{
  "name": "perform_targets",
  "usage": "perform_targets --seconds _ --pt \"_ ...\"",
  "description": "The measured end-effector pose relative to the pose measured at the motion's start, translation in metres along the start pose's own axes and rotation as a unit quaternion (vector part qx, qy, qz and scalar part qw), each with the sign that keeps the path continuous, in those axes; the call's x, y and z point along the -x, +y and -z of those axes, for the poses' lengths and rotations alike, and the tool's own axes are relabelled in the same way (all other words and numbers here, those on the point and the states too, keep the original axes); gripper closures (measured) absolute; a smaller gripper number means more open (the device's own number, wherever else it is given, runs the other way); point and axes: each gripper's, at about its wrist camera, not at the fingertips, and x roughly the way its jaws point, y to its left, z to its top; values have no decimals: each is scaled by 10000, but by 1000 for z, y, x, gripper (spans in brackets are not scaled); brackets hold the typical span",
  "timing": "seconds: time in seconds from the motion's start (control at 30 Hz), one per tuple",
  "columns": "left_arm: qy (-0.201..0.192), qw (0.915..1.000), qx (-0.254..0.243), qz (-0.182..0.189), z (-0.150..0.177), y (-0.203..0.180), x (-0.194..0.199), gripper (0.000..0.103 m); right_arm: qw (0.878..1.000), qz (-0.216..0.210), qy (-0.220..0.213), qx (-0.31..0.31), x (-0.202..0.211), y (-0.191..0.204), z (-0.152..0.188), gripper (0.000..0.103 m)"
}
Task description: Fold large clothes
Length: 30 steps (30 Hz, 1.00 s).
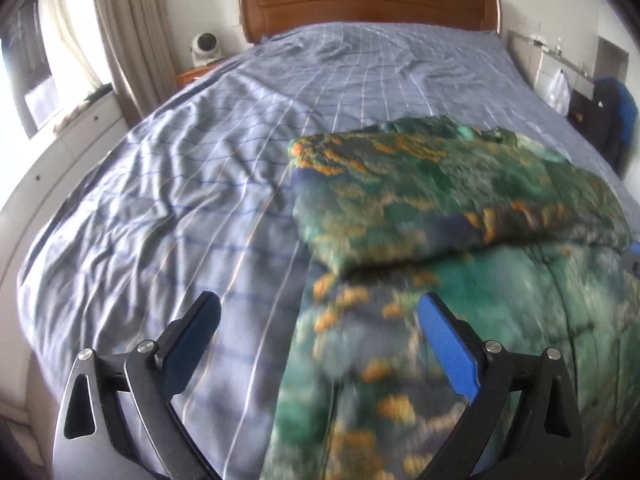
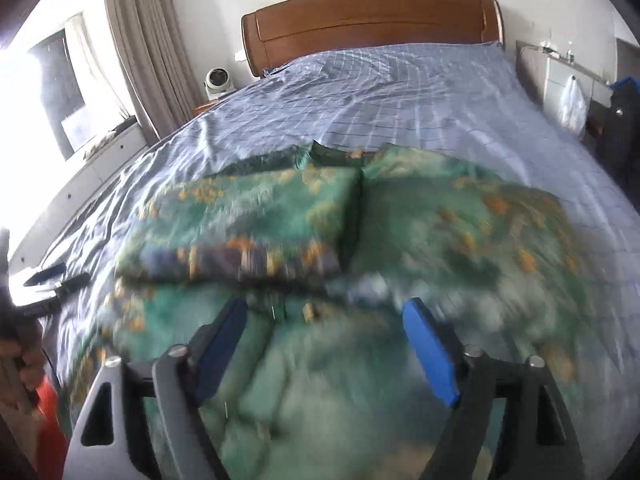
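On bed [image 1: 200,160], right of centre: green-and-orange padded garment [image 1: 460,200] laid out, upper portion doubled over lower, long axis seen running near to far. Left hand-held gripper [image 1: 320,312] held above garment's left edge, jaws spread, nothing gripped. Right hand-held gripper [image 2: 324,312] poised over garment's middle, just short of fold line, jaws apart, empty; judged nearer of two. Fabric quilted, puffy, mottled; bedsheet thin, checked, creased.

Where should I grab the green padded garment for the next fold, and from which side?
Judging by how it lies, take the green padded garment at its near unfolded edge, coming from the foot of the bed. The far part is already folded over; the near layer lies flat and reachable under both open grippers.
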Motion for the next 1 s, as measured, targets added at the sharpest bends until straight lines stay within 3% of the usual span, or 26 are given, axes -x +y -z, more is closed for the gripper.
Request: perform_targets --seconds 0.33,0.57,0.77,1.0 --pt "-369 9989 -201 -187 12 -22 52 4 9976 474 -442 223 89 12 64 12" --pt "-569 9970 -395 -333 16 -34 71 4 9956 571 -537 511 108 23 83 11" --pt "-363 9976 -519 -285 37 -34 70 4 9954 597 -579 478 115 25 95 11" --pt "21 9986 -432 -316 98 -3 56 4 9926 1009 -552 391 135 8 120 11"
